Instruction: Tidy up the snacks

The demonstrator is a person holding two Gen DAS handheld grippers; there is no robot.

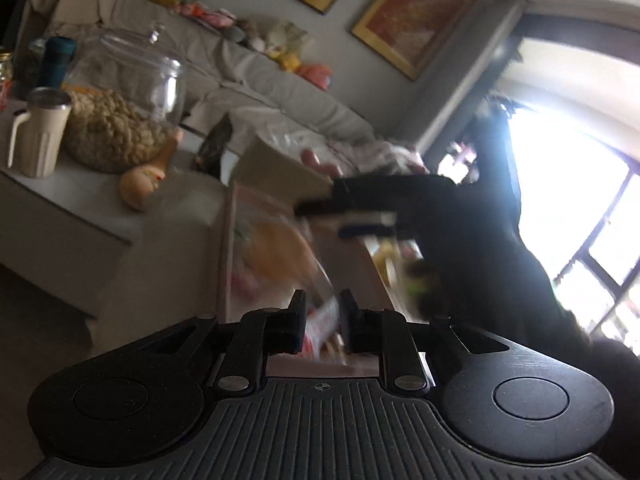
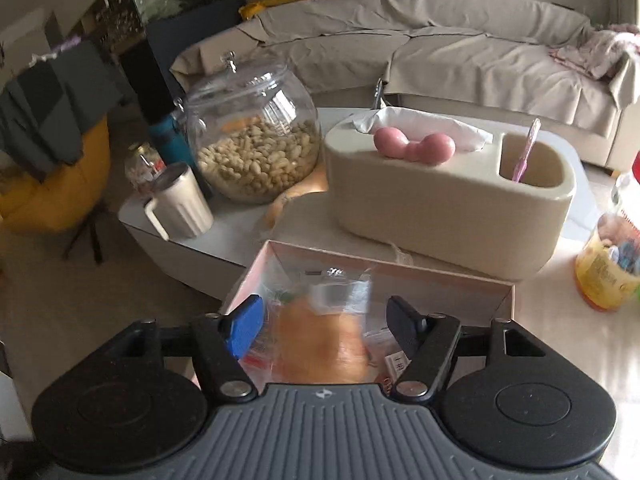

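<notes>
A pink cardboard box (image 2: 400,276) holds snack packets. A clear bag with an orange snack (image 2: 320,340) lies in it, blurred, between the spread fingers of my right gripper (image 2: 326,322), which is open just above the box. In the left wrist view the same box (image 1: 228,248) and orange bag (image 1: 280,252) are blurred. My left gripper (image 1: 323,320) is nearly closed around a red and white packet (image 1: 324,320) at the box's near edge. The right gripper (image 1: 344,216) shows there as a dark shape over the box.
A glass jar of peanuts (image 2: 256,152), a cream mug (image 2: 180,204), a cream tissue holder (image 2: 440,188) with a pink object on top, and a yellow snack tub (image 2: 608,268) stand on the low table. A grey sofa (image 2: 440,40) runs behind.
</notes>
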